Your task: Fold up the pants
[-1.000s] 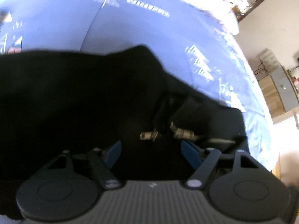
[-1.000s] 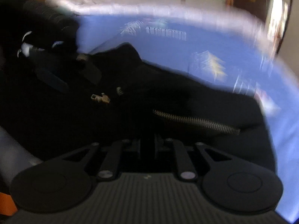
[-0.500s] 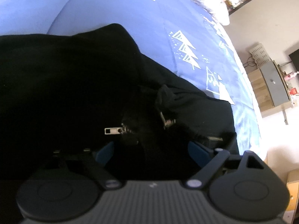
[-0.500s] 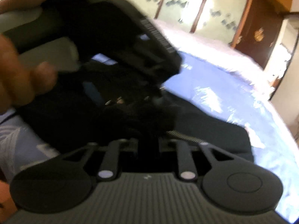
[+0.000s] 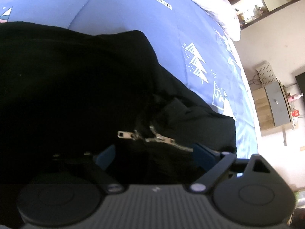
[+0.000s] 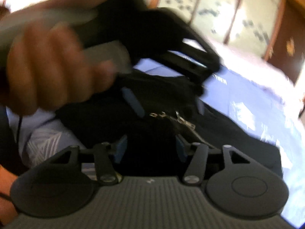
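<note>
1. The black pants (image 5: pixel 80 87) lie bunched on the blue bed sheet (image 5: pixel 156 30), zipper pulls (image 5: pixel 150 136) facing up.
2. The left gripper (image 5: pixel 152 152) has its fingers apart around the zipper area, clamping nothing.
3. The right gripper (image 6: pixel 149 147) is also spread wide over the cloth.
4. No neat fold shows; most of the folding seems left.

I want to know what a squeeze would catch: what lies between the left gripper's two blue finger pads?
In the left wrist view, black pants fabric fills the gap of the open left gripper, with silver zipper pulls just beyond it.
</note>
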Tool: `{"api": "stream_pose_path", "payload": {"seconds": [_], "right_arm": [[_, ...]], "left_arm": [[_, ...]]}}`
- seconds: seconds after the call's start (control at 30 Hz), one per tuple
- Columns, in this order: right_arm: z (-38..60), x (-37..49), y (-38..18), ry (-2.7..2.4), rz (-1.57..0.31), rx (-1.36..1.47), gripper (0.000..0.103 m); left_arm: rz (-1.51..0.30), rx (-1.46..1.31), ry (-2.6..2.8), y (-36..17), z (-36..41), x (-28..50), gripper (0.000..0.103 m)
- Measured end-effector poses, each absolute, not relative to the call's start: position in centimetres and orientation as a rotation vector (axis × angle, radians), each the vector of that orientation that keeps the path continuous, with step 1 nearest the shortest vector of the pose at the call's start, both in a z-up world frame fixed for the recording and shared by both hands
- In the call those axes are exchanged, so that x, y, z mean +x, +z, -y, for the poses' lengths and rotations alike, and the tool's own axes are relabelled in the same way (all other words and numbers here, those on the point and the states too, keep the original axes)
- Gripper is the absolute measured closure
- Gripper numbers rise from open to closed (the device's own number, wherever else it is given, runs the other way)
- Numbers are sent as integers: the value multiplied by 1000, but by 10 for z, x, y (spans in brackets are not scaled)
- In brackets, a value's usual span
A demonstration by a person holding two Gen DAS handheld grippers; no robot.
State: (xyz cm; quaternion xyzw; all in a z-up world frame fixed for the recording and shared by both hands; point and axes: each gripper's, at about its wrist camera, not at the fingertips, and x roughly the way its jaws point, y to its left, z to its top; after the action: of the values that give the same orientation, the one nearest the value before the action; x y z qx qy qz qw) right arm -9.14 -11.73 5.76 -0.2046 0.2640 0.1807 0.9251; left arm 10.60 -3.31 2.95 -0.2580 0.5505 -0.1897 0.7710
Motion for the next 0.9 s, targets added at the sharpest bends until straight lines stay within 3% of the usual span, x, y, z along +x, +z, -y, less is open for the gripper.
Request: {"api": "stream_pose_path", "payload": {"seconds": [0.07,0.13,0.27,0.43,0.6,0.63,0.67,0.9], "right_arm": [[114,-93,56,353,-534,-442,43],[122,-96,63,344,-548,-372,45],[161,-110,85,267,-538,-253,46],[230,-123,102,25,-537,-129,47],[268,-108,97,-99,-628,-139,76],[271,-105,94,-96,-647,-143,92],[268,-106,91,-94,-668,-129,99],[273,-138,72,-64,-736,-89,101]], "left_arm": [[-1186,-509,-416,30,45,103,21],[-1202,-414,-420,28,57,101,49],[-1162,-257,-402,31,76,92,59],[-1155,-288,-407,33,71,87,74],[-1160,-305,-404,35,69,88,75],[-1163,-307,-400,35,70,88,75],[-1166,-309,-397,34,70,89,74],[-1172,-314,-389,33,72,91,73]]}}
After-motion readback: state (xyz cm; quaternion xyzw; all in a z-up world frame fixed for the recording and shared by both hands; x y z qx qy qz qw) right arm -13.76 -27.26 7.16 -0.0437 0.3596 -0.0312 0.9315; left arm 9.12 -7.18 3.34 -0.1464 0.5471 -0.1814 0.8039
